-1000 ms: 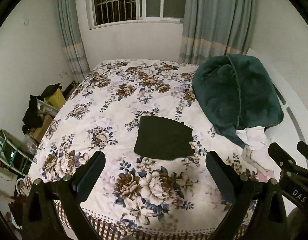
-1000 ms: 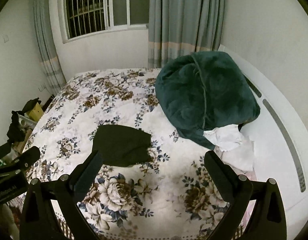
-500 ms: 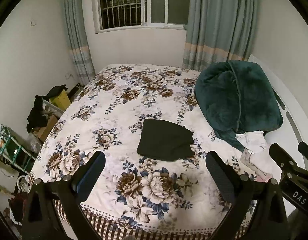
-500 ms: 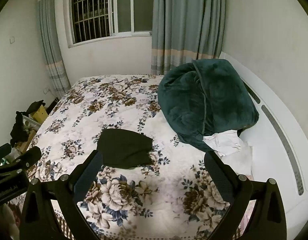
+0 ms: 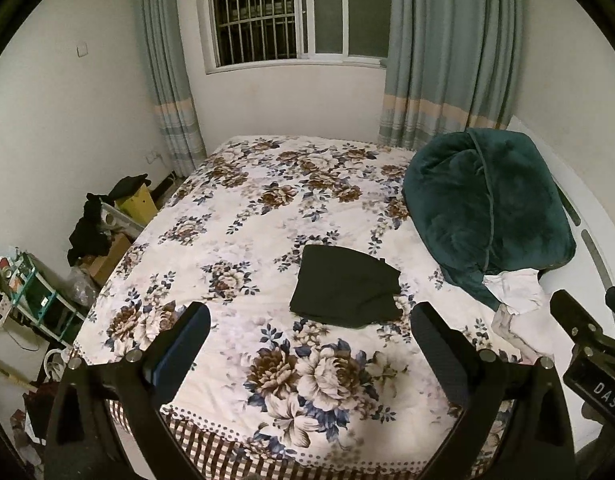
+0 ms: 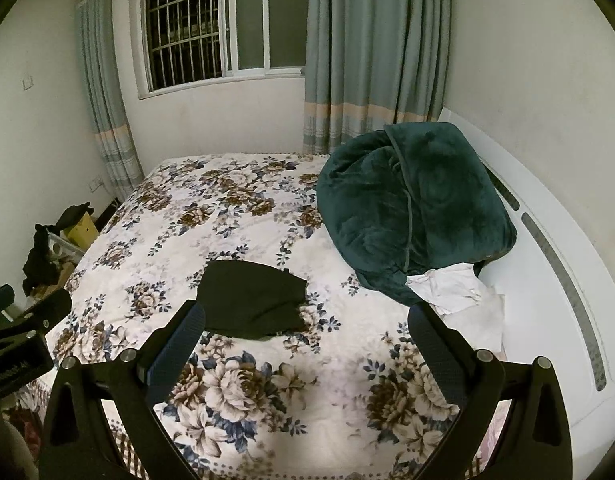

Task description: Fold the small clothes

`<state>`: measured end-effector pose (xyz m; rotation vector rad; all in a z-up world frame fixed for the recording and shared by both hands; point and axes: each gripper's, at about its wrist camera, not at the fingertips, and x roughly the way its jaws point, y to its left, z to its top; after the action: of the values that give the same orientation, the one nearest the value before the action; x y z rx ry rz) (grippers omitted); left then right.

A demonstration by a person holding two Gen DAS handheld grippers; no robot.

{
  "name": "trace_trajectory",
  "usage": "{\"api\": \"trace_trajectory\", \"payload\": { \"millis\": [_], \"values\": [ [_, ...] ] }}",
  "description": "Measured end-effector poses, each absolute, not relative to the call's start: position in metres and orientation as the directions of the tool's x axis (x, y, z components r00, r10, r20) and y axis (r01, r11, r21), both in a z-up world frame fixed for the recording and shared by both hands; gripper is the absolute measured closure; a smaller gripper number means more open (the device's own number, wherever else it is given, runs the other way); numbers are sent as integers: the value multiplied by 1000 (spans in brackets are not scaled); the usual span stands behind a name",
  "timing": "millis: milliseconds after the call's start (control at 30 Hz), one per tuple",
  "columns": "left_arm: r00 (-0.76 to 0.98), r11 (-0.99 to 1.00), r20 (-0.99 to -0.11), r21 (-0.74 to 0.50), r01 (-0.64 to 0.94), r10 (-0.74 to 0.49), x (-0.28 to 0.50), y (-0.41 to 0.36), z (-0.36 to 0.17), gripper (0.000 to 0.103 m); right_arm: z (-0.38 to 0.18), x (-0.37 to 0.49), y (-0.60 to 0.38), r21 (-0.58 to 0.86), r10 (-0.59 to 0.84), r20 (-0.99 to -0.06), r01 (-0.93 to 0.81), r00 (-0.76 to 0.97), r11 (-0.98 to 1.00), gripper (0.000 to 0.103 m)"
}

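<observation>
A small black garment (image 5: 344, 286) (image 6: 253, 300) lies folded flat on the floral bedspread (image 5: 267, 216) (image 6: 211, 208), near the bed's middle. My left gripper (image 5: 309, 344) hangs open above the bed's near edge, well short of the garment, nothing between its fingers. My right gripper (image 6: 307, 342) is open too and holds nothing; its left fingertip (image 6: 189, 326) overlaps the garment's near left corner in the view. Crumpled white clothes (image 5: 515, 288) (image 6: 451, 288) lie at the right, beside a green blanket.
A bulky dark green blanket (image 5: 487, 208) (image 6: 411, 208) sits piled on the bed's right side against the white headboard (image 6: 547, 240). Boxes, dark clothes and a shelf (image 5: 39, 292) crowd the floor left of the bed. A barred window (image 5: 267, 12) and curtains stand behind.
Both grippers have drawn back and risen from the bed, so the garment and blanket look smaller and farther. The black garment has not moved. Both stay open.
</observation>
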<state>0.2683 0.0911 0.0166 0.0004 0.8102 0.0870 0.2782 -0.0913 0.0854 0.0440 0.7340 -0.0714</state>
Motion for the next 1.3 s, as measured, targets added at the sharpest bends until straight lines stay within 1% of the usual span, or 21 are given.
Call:
{"api": "trace_trajectory", "payload": {
  "millis": [133,367,1300],
  "values": [
    [689,997,-721,30,-77,75,269,92,17,1,88,279,-87,13,-47,-662,74,748,997,0],
    [685,996,-725,34,-79,79,269,92,17,1,88,291,-82,18,-17,-683,40,730,999,0],
    [689,996,-720,43,-75,83,272,89,23,1,85,294,-80,34,-1,-680,34,733,999,0]
  ]
}}
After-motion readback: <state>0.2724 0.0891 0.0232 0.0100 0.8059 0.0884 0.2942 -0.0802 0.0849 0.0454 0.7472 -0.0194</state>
